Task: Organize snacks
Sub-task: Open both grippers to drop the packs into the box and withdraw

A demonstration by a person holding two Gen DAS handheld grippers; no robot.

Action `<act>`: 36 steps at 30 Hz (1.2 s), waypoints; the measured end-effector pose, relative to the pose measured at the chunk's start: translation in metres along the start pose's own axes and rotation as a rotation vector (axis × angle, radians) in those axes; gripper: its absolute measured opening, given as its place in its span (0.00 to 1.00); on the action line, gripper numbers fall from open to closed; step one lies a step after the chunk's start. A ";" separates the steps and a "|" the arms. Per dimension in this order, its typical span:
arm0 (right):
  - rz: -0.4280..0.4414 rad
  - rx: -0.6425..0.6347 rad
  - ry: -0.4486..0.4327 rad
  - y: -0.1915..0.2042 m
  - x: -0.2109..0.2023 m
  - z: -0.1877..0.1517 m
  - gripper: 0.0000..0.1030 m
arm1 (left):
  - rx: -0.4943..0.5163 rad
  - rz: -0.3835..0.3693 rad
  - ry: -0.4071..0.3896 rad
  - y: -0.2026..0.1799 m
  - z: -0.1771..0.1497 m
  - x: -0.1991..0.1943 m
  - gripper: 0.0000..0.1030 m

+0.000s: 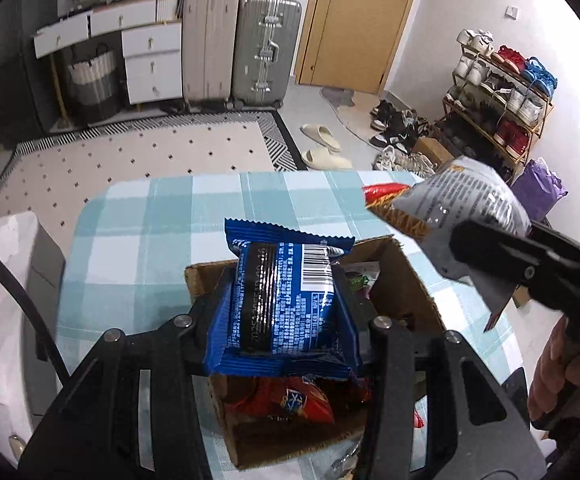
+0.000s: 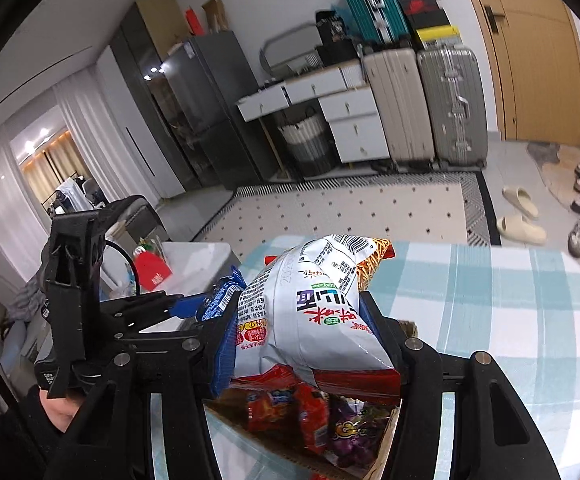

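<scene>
The left gripper point(image 1: 286, 300) clamps one blue packet point(image 1: 286, 296) above the cardboard box point(image 1: 406, 280); the right gripper point(image 2: 310, 332), at its 2 o'clock, clamps one white bag point(image 2: 318, 312). Below lie two red packets point(image 2: 286, 408) and one purple (others hidden), the box on one checked tablecloth point(image 2: 490, 300).

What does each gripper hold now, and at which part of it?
The left gripper grips a blue packet by its two sides. The right gripper grips a white bag by its two sides.
</scene>
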State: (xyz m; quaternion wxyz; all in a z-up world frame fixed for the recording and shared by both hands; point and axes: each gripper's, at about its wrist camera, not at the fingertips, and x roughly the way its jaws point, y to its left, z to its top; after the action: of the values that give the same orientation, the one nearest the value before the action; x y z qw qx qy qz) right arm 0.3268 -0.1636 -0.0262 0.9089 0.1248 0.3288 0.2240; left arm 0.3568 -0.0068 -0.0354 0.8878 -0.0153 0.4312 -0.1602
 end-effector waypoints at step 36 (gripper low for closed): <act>-0.042 -0.070 -0.080 0.011 -0.037 -0.034 0.71 | 0.005 0.050 -0.067 0.004 -0.044 -0.035 0.66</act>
State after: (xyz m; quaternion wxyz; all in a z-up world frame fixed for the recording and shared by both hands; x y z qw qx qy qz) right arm 0.2757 -0.1697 -0.0278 0.9296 0.0950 0.2869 0.2108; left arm 0.3037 0.0119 -0.0366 0.9055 -0.0078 0.4011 -0.1383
